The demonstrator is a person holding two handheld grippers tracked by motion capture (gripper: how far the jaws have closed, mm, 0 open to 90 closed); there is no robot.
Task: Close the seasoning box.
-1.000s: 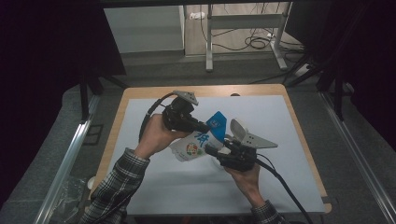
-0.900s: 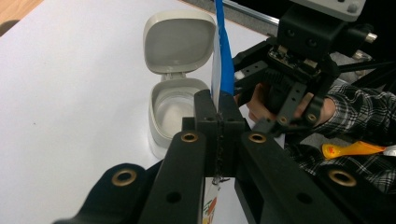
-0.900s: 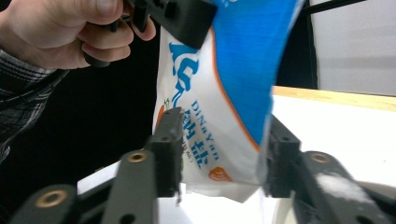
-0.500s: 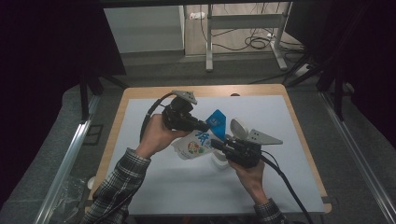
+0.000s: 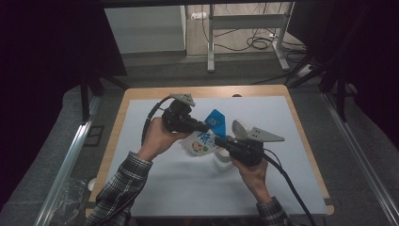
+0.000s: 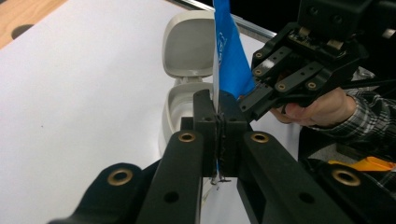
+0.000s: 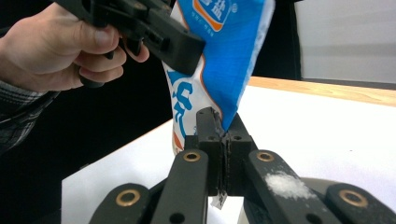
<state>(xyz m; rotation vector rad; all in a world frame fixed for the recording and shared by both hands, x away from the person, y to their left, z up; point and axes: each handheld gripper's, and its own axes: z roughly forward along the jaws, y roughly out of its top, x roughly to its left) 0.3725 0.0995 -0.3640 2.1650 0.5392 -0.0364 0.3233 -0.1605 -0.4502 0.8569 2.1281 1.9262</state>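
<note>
Salt bag (image 5: 203, 141) hangs clamped between left tongs (image 5: 203, 127) and right tongs (image 5: 225, 141), above the open grey container (image 5: 226, 157) on the tabletop (image 5: 155, 188); a tug apart could tear it, scattering grains beside the container.

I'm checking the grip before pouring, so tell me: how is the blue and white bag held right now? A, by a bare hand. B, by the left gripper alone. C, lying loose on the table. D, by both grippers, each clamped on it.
D: the left gripper and the right gripper each have their jaws pinched shut on the bag, above the open grey container.
</note>
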